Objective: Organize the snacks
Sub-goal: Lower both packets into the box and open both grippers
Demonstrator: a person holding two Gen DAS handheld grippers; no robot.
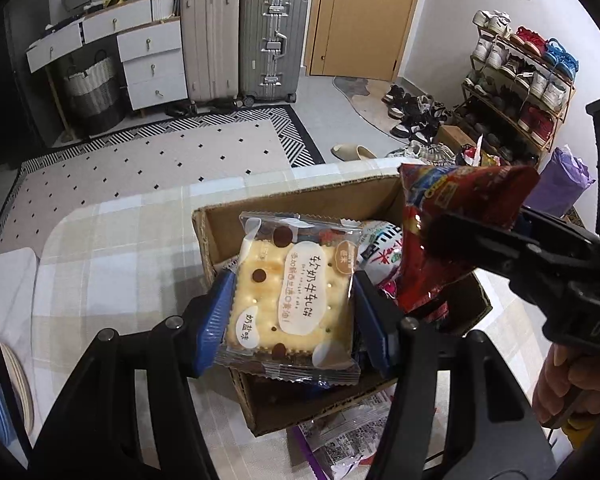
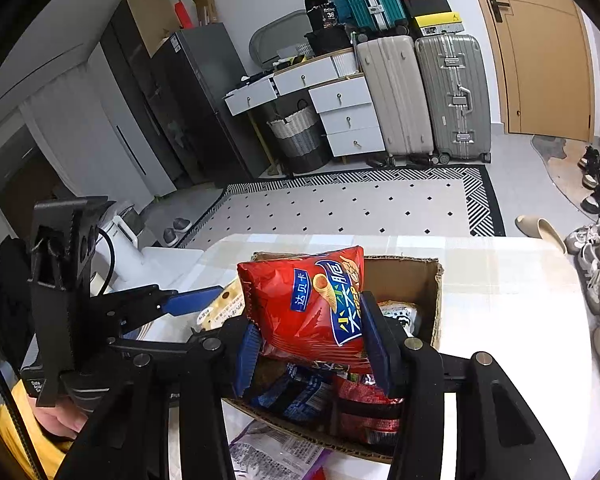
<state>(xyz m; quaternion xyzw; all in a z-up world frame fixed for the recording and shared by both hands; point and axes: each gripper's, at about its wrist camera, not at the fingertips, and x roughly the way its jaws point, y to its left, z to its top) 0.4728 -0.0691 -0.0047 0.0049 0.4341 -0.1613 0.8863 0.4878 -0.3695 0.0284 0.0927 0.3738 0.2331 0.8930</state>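
Note:
My left gripper (image 1: 292, 312) is shut on a clear-wrapped cracker packet (image 1: 290, 292), held above the open cardboard box (image 1: 220, 224). My right gripper (image 2: 314, 340) is shut on a red chip bag (image 2: 304, 304), also above the box (image 2: 432, 308). The chip bag (image 1: 452, 232) and right gripper show at the right of the left wrist view. The cracker packet (image 2: 224, 308) and left gripper's blue fingers (image 2: 188, 302) show at the left of the right wrist view. Several other snack packets (image 2: 304, 392) lie inside the box.
The box stands on a table with a checked cloth (image 1: 112, 264). A purple-edged packet (image 2: 268, 452) lies on the table in front of the box. Beyond are a patterned rug (image 2: 360, 204), suitcases (image 2: 424, 96), drawers, a door and a shoe rack (image 1: 516, 92).

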